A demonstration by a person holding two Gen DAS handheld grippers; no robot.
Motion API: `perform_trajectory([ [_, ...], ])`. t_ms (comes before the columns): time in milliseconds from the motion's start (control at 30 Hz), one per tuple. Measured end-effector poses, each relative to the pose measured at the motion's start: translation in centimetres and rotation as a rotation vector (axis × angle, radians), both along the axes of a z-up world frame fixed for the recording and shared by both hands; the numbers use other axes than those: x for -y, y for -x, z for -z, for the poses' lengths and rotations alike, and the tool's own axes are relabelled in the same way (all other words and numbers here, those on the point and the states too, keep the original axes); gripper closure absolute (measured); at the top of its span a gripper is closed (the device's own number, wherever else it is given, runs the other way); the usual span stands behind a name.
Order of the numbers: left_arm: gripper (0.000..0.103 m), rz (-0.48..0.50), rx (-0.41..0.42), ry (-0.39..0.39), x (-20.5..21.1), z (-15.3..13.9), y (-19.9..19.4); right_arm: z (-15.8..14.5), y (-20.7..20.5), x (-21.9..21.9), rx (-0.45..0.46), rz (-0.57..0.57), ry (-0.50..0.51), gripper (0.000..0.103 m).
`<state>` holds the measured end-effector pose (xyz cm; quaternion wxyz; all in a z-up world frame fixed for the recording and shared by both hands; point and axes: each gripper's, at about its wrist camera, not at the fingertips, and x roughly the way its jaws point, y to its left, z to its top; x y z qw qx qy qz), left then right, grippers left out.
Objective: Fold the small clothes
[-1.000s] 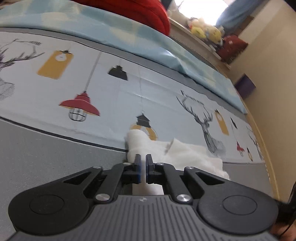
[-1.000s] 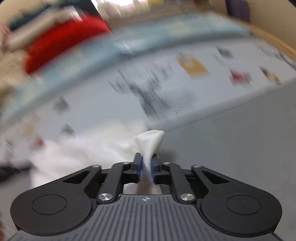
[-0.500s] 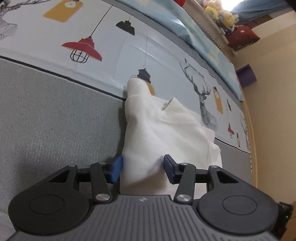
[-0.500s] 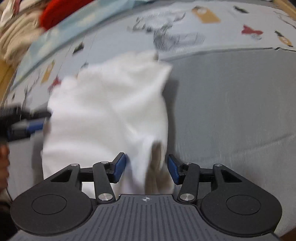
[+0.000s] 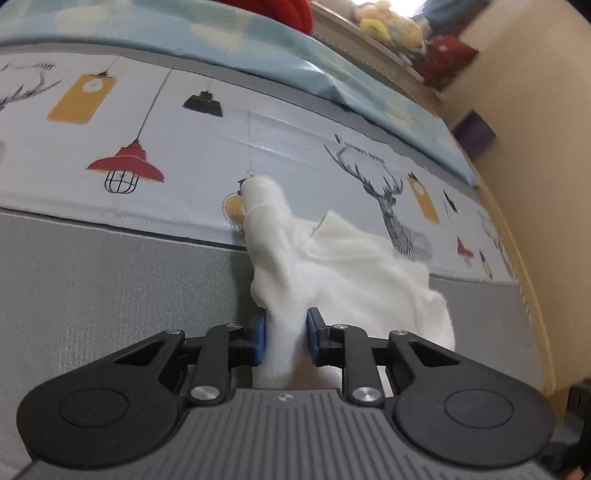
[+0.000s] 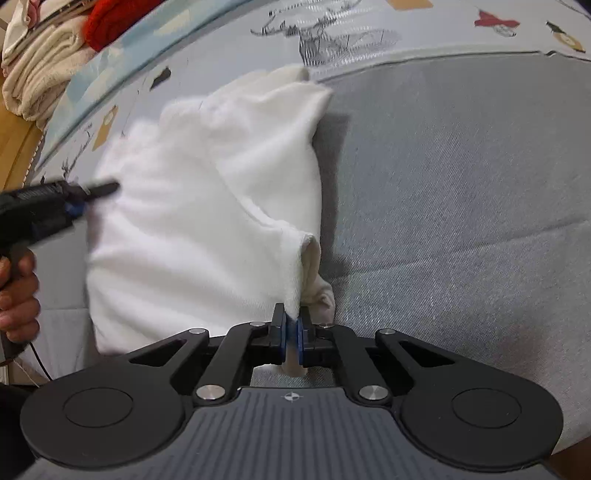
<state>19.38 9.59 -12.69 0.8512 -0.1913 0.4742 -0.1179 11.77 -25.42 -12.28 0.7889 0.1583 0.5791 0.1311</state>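
A small white garment [image 5: 351, 266] lies crumpled where the grey fabric meets the printed sheet. One narrow end [image 5: 262, 199] of it reaches onto the print. My left gripper [image 5: 285, 332] is closing, with a bunched fold of the garment between its blue pads. In the right wrist view the garment [image 6: 184, 221] spreads wide and flat. My right gripper [image 6: 291, 332] is shut on the hem at the garment's near right corner. The left gripper [image 6: 92, 192] enters that view from the left at the garment's far side, held by a hand [image 6: 18, 295].
The grey fabric surface [image 6: 461, 184] stretches to the right. The sheet printed with lamps and deer [image 5: 184, 129] lies beyond it. Further back are a light blue blanket [image 5: 258, 55], a red cushion [image 5: 280, 11], plush toys [image 5: 388, 26] and folded beige towels [image 6: 40, 70].
Both grippers opened over the garment and came back together. The right gripper now pinches the hem, and the left jaws have narrowed around a fold. The garment now lies spread flat.
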Motion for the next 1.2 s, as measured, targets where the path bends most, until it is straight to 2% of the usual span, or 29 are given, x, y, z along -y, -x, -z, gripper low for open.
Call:
perform_trajectory([
  [33,0.069,-0.013,-0.039,-0.014,-0.2,0.5,-0.1,0.3,-0.2,-0.3,-0.009,-0.005,0.013,0.097],
  [67,0.061,-0.041,-0.086,-0.006,-0.8,1.1,-0.3,0.4,-0.3,-0.5,-0.014,-0.006,0.030,0.089],
  [100,0.056,-0.074,-0.121,0.044,-1.7,1.6,-0.4,0.3,-0.5,-0.6,-0.015,0.011,0.049,0.074],
  [133,0.056,-0.099,-0.135,0.086,-2.3,1.6,-0.6,0.1,-0.7,-0.6,-0.009,0.038,0.065,0.069],
  [167,0.056,-0.122,-0.130,0.118,-2.8,1.5,-0.6,-0.4,-0.9,-0.5,0.010,0.068,0.066,0.068],
  [200,0.052,-0.136,-0.118,0.146,-3.2,1.3,-0.5,-1.1,-1.0,-0.4,0.051,0.096,0.054,0.069],
  [233,0.050,-0.138,-0.118,0.166,-3.4,1.3,-0.5,-2.3,-0.9,-0.3,0.131,0.131,0.041,0.067],
  [300,0.045,-0.128,-0.152,0.194,-3.1,2.0,-0.5,-4.3,-0.8,-0.5,0.288,0.172,0.050,0.050],
  [333,0.045,-0.116,-0.175,0.193,-2.8,2.3,-0.7,-4.7,-1.0,-0.6,0.323,0.186,0.059,0.048],
  [400,0.045,-0.076,-0.212,0.165,-1.5,3.0,-1.0,-4.3,-1.8,-0.6,0.305,0.215,0.035,0.043],
  [467,0.044,-0.045,-0.212,0.131,-0.7,3.3,-1.0,-3.0,-3.1,-1.0,0.233,0.230,0.007,0.042],
  [567,0.045,-0.031,-0.194,0.095,0.0,3.6,-1.2,-1.1,-4.8,-1.4,0.141,0.233,0.023,0.039],
  [667,0.064,0.012,-0.148,0.043,0.7,3.2,-1.3,0.5,-5.5,-2.0,0.075,0.272,0.026,0.036],
  [767,0.070,0.037,-0.063,0.012,0.7,1.8,-1.3,1.0,-6.1,-2.0,0.066,0.288,-0.069,0.077],
  [800,0.071,0.034,-0.026,0.000,0.5,1.1,-1.3,0.8,-6.3,-2.4,0.078,0.284,-0.082,0.086],
  [900,0.071,0.009,0.096,-0.051,-0.7,-1.4,-1.1,-0.2,-6.6,-3.8,0.143,0.243,-0.086,0.090],
  [967,0.069,-0.035,0.151,-0.066,-1.8,-2.5,-1.0,-1.3,-6.7,-5.0,0.211,0.234,-0.138,0.090],
  [1033,0.063,-0.105,0.150,-0.053,-3.4,-2.8,-1.2,-2.5,-6.9,-6.2,0.307,0.214,-0.146,0.088],
  [1067,0.057,-0.142,0.134,-0.045,-4.5,-2.7,-1.1,-3.0,-6.9,-6.9,0.348,0.214,-0.119,0.083],
  [1100,0.056,-0.161,0.109,-0.027,-5.5,-2.4,-0.9,-3.3,-6.9,-7.5,0.366,0.220,-0.070,0.068],
  [1167,0.056,-0.159,0.053,0.019,-6.8,-2.0,-0.7,-3.2,-7.1,-8.4,0.341,0.214,0.030,0.050],
  [1200,0.056,-0.156,0.031,0.025,-7.0,-1.9,-0.4,-3.2,-7.1,-8.5,0.324,0.200,0.017,0.051],
])
